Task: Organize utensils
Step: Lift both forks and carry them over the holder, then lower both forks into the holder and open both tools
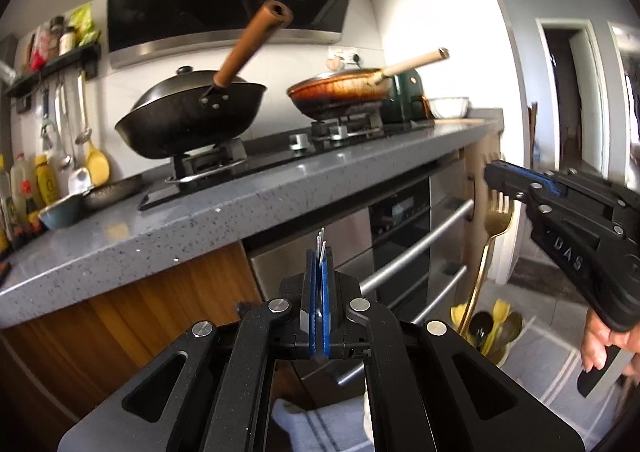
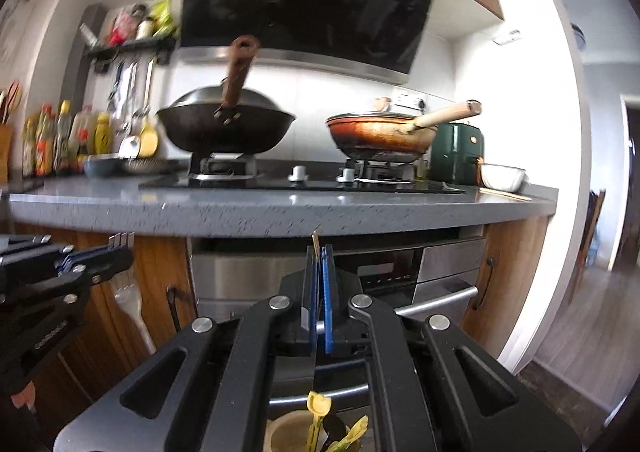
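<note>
In the left wrist view my left gripper (image 1: 319, 258) is shut on a silver fork (image 1: 321, 246), whose tines stick up above the blue pads. To its right, my right gripper (image 1: 495, 174) is shut on the head of a gold fork (image 1: 494, 228), and the handle hangs down toward a cup of yellow utensils (image 1: 500, 336) on the floor. In the right wrist view the right gripper (image 2: 319, 258) pinches the thin gold fork (image 2: 315, 246) edge-on. The left gripper (image 2: 122, 256) at the left holds the silver fork (image 2: 130, 304). The utensil cup (image 2: 286, 432) sits below.
A grey stone counter (image 2: 280, 212) runs ahead with a black wok (image 2: 226, 132) and a copper pan (image 2: 380, 134) on the stove. Bottles (image 2: 52, 140) stand at its left, a green appliance (image 2: 458, 156) at its right. Oven drawers with bar handles (image 1: 420, 248) lie under the counter.
</note>
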Motion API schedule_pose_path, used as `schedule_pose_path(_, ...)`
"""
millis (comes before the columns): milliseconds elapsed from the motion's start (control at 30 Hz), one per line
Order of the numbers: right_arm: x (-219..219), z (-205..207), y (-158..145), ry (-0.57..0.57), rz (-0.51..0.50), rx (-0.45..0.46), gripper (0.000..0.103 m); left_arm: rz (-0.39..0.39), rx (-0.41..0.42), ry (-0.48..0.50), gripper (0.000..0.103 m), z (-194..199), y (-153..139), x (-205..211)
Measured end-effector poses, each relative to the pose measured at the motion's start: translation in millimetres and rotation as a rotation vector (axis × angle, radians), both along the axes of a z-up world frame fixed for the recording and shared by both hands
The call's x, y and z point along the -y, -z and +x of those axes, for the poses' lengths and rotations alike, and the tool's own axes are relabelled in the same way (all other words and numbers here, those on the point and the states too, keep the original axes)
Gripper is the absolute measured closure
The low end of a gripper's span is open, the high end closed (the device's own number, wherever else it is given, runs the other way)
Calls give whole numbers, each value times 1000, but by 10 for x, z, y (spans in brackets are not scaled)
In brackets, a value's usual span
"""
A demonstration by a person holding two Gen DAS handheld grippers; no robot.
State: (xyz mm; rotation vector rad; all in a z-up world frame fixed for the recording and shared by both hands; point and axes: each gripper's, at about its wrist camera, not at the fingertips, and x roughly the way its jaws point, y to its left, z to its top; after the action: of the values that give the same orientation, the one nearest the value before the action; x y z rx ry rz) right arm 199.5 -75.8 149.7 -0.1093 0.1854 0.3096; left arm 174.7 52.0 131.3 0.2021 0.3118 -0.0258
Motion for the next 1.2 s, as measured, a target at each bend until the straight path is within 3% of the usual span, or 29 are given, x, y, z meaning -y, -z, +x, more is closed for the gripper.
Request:
schedule_pose_path(267,-142,-114,295,-89,-70,-16,101,12,-51,46,100,15,293,99)
schedule_pose_path(567,-62,-101,508,-153,-10,-128,99,-5,-100,63,100,-32,567,91)
schedule_pose_path(833,-160,-102,558,-216,-23,-170,97,-41,-137,80,99,-54,691,42)
schedule_pose_path(1200,-120,5,483,-282,69,-276,93,-110,-194,115,98,-44,698,11)
